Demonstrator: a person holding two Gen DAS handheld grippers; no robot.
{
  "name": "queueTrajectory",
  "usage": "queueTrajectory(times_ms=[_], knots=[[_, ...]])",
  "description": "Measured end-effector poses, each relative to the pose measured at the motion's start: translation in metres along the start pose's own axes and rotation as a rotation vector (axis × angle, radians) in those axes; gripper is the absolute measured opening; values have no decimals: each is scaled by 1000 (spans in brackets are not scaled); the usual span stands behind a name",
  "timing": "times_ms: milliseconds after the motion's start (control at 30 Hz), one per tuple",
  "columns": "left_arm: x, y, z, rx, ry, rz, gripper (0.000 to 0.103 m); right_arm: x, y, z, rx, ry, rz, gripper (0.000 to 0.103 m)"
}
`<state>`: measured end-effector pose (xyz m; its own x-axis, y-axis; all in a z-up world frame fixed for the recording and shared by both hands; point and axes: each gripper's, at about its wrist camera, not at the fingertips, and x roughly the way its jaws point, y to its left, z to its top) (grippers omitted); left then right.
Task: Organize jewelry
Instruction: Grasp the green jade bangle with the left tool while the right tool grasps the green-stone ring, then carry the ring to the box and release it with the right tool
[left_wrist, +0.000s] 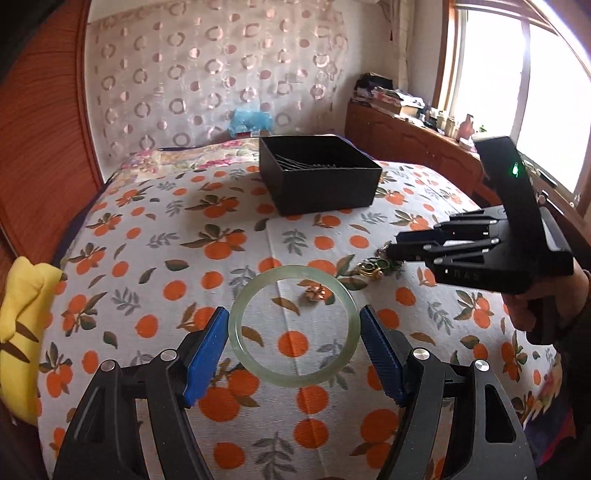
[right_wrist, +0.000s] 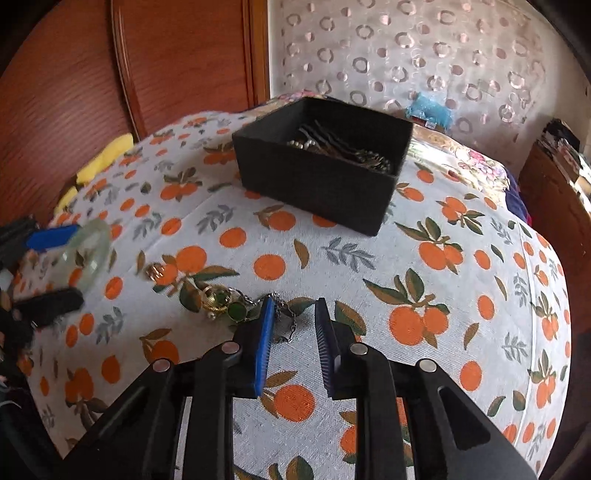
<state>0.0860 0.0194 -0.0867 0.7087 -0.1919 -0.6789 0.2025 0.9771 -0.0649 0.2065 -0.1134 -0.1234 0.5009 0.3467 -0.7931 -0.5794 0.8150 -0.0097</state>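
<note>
My left gripper is shut on a pale green jade bangle, one blue pad on each side, above the orange-print bedspread. In the right wrist view the bangle and left gripper sit at the far left. My right gripper points down at a silver chain lying between its fingertips, close to the left pad; a gap shows between the pads. Beside the chain lie a gold ring with a green stone and a small rose-gold piece. The black box holds hairpins.
The black box stands mid-bed beyond the jewelry. A yellow plush lies at the bed's left edge by the wooden headboard. A cluttered wooden sideboard runs under the window at right. A person's hand holds the right gripper.
</note>
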Motion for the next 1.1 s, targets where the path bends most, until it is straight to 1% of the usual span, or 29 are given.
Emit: queueTrajectory(times_ms=[100,200,300,367,433,767,1100], knots=[[-1,3,-1,-6,-2,0,69,1,0,0,-4,4,-1,24],[0,3,-1,-4,-1,-2,69,0,0,0,-12,5,-16,13],[1,1,-2,1,0,-6,69,0,0,-1,-8,4,-18,11],[2,0,-2,4,2,-10,69,-1,-1,-2,-7,0,-25,6],[3,-2,-2,9,3,-12,69,-4,-1,-3,-7,-10,-47,5],[4,-4,0,10,0,-12,69,-36,-5,8,-19,-95,-84,4],[1,-3,3,9,-9,-14,69,-80,1,26,-45,-192,-83,4]])
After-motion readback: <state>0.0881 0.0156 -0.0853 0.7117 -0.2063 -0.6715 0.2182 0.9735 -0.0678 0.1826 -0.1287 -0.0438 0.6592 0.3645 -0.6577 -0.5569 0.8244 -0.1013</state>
